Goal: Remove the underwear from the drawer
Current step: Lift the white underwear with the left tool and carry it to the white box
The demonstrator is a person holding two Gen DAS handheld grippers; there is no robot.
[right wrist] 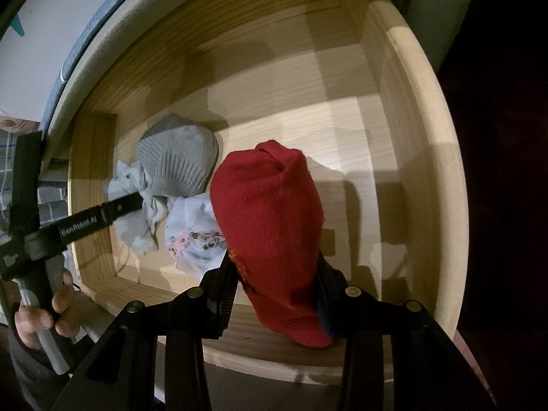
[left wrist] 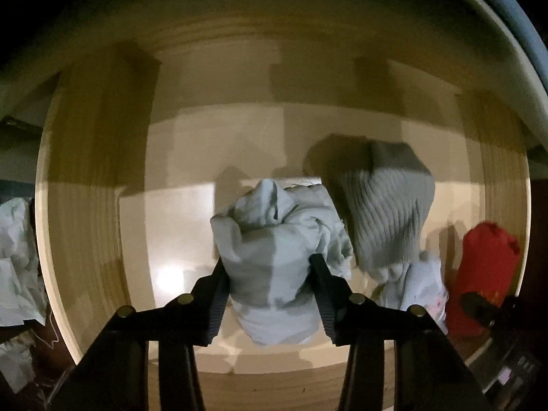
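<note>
An open wooden drawer [left wrist: 85,178] holds several small garments. My left gripper [left wrist: 269,274] points straight down into it, shut on a crumpled pale blue piece of underwear [left wrist: 274,239] that bulges between the black fingers. Beside that lie a grey ribbed garment [left wrist: 387,205] and a white piece with pink print [left wrist: 426,287]. My right gripper [right wrist: 277,274] is shut on a red knitted garment [right wrist: 270,219] that stands above the drawer floor [right wrist: 342,144]. In the right wrist view a left finger [right wrist: 120,208] rests on the pale blue cloth [right wrist: 137,226], next to the grey garment [right wrist: 174,161].
Crumpled white cloth [left wrist: 13,257] lies outside the drawer's left wall. A person's hand [right wrist: 41,311] grips the left gripper's handle at the drawer's front corner. A white and blue surface [right wrist: 51,34] overhangs the drawer's back edge. The drawer's right half [right wrist: 359,130] shows bare wood.
</note>
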